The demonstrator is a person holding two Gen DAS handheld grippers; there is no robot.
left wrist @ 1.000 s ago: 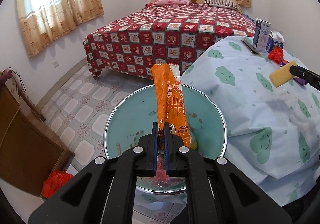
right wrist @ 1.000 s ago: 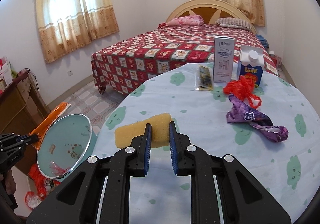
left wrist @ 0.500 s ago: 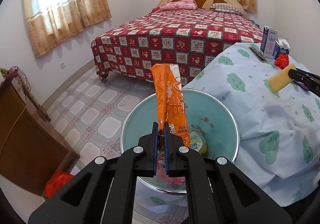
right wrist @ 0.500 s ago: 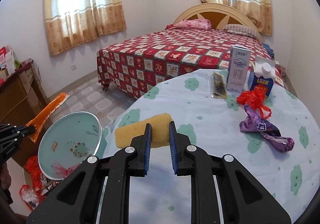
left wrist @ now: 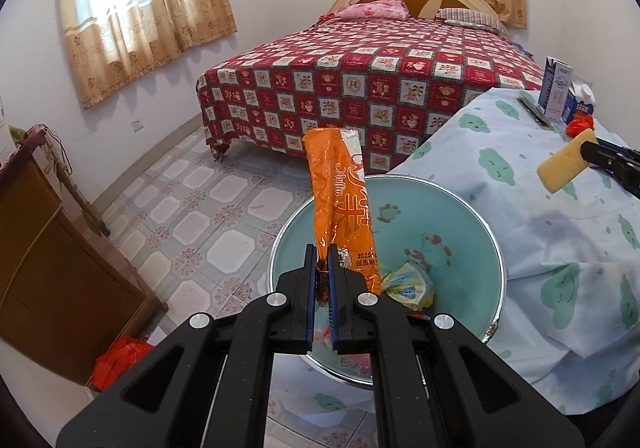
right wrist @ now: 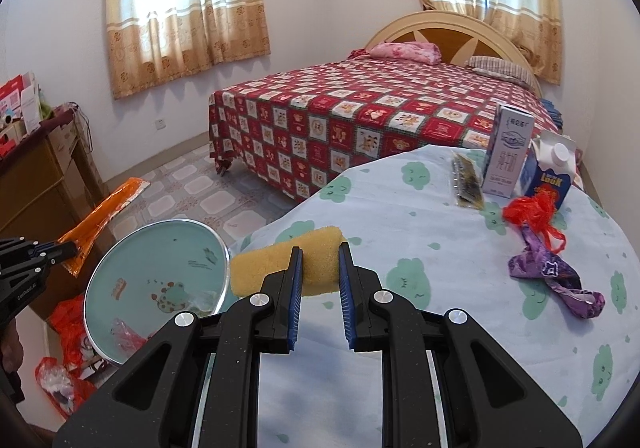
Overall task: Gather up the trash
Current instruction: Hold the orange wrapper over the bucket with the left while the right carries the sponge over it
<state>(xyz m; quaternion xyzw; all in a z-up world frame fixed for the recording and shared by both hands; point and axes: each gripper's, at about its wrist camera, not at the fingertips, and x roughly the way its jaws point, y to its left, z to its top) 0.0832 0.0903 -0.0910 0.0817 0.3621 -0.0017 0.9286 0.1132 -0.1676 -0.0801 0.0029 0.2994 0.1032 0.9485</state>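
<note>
My left gripper (left wrist: 322,260) is shut on the bottom end of a long orange snack wrapper (left wrist: 340,200), which stands upright over a teal enamel basin (left wrist: 460,224). Crumpled wrappers (left wrist: 408,284) lie inside the basin. My right gripper (right wrist: 320,260) is shut on a yellow sponge (right wrist: 272,264), held above the table's left edge next to the basin (right wrist: 132,268). In the right wrist view the left gripper (right wrist: 60,250) and the orange wrapper (right wrist: 100,216) appear at far left. On the table lie a red plastic scrap (right wrist: 528,208), a purple wrapper (right wrist: 556,276) and a dark packet (right wrist: 464,180).
The round table (right wrist: 440,256) has a pale blue cloth with green clouds. Two cartons (right wrist: 508,152) stand at its far side. A bed (right wrist: 360,116) with a red patterned cover lies beyond. A wooden cabinet (left wrist: 44,248) and red bags (right wrist: 64,328) are at the left on the tiled floor.
Both grippers have shifted sideways with their loads. The basin now sits further right in the left wrist view, and closer to the sponge in the right wrist view.
</note>
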